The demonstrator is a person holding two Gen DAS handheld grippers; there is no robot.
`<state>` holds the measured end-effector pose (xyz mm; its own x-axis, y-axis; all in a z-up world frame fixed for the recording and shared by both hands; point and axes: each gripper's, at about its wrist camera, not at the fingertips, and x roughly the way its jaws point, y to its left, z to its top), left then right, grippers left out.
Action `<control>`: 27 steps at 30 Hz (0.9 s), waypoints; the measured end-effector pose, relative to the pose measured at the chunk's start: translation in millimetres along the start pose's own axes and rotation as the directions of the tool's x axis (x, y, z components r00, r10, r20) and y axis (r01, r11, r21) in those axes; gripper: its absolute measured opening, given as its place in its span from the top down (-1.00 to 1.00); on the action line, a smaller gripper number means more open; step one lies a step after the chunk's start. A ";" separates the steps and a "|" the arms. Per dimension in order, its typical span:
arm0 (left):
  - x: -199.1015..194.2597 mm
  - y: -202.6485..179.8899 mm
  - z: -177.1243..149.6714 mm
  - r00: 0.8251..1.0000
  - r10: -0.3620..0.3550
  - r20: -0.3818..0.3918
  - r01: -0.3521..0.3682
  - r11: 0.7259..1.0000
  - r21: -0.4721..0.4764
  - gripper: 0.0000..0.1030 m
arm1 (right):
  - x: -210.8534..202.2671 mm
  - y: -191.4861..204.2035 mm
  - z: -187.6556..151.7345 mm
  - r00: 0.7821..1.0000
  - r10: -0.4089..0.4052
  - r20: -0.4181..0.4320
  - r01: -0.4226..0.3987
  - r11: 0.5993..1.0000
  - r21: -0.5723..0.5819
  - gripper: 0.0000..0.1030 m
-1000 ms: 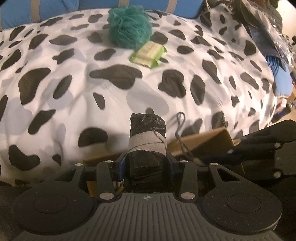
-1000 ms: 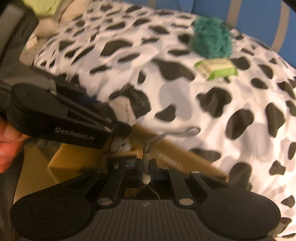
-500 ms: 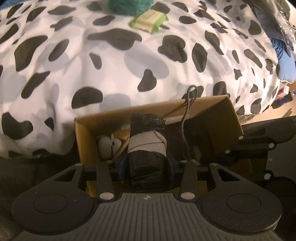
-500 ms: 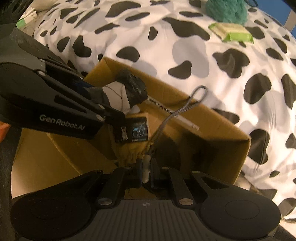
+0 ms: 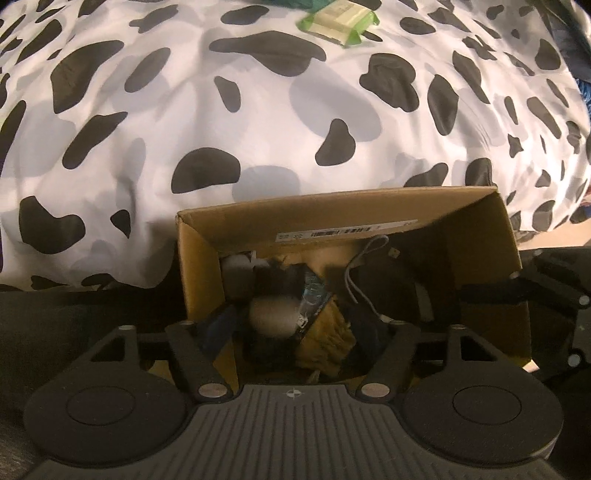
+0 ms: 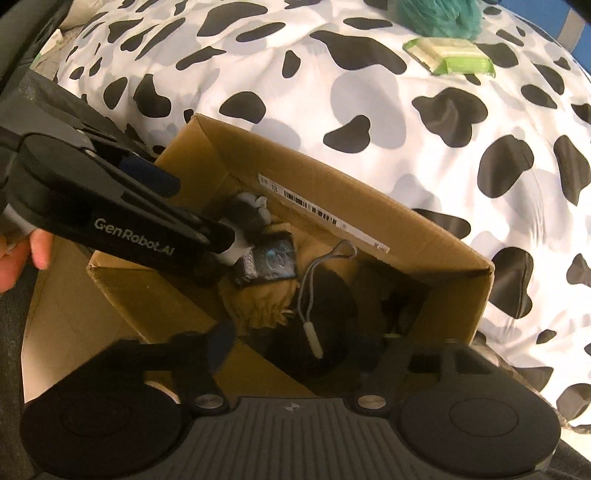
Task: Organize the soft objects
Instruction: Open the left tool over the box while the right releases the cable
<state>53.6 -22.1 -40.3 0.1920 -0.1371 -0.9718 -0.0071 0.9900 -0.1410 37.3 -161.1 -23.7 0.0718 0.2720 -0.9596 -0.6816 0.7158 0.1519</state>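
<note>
Both grippers point down into the open brown cardboard box point(image 6: 369, 229) sitting against the cow-print bed cover point(image 5: 258, 110), so dropped items land inside. Left gripper point(image 5: 295, 325) jaws just opened and stand apart, the black-and-white wrapped roll point(image 5: 273, 314) lying loose below them. Right gripper point(image 6: 299, 354) jaws also just opened, apart; the grey cord with white tip point(image 6: 310, 291) lies free in the box. Only the right view shows the teal fluffy ball point(image 6: 436, 14); both show the green packet point(image 5: 338, 18) on the bed.

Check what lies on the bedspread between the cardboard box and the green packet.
Nothing: in the right wrist view, only bare cow-print bedspread separates the cardboard box from the green packet.
</note>
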 end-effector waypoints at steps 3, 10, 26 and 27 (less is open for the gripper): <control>0.6 1.0 0.8 1.000 0.008 -0.002 -0.008 1.000 -0.005 -0.34 | 2.0 0.4 1.0 1.000 -0.015 -0.001 0.015 1.000 -0.003 -0.69; 1.8 1.7 2.1 1.000 0.026 0.000 -0.026 1.000 -0.013 -0.34 | 2.6 -0.3 1.1 0.999 -0.041 -0.003 0.041 0.999 -0.001 -0.89; -4.3 -0.7 10.5 0.999 0.024 0.038 -0.022 0.999 -0.038 -0.54 | -5.6 -12.8 2.7 0.996 -0.085 0.018 0.084 0.994 0.070 -1.00; -6.4 -2.2 11.4 0.999 0.020 0.051 -0.019 0.999 -0.036 -0.54 | -6.9 -13.2 2.0 0.996 -0.086 0.022 0.084 0.994 0.071 -1.00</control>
<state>63.6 -23.0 -31.6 0.2413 -0.1149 -0.9636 -0.0465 0.9905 -0.1297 47.2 -171.1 -18.6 0.1456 0.2235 -0.9638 -0.6201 0.7797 0.0871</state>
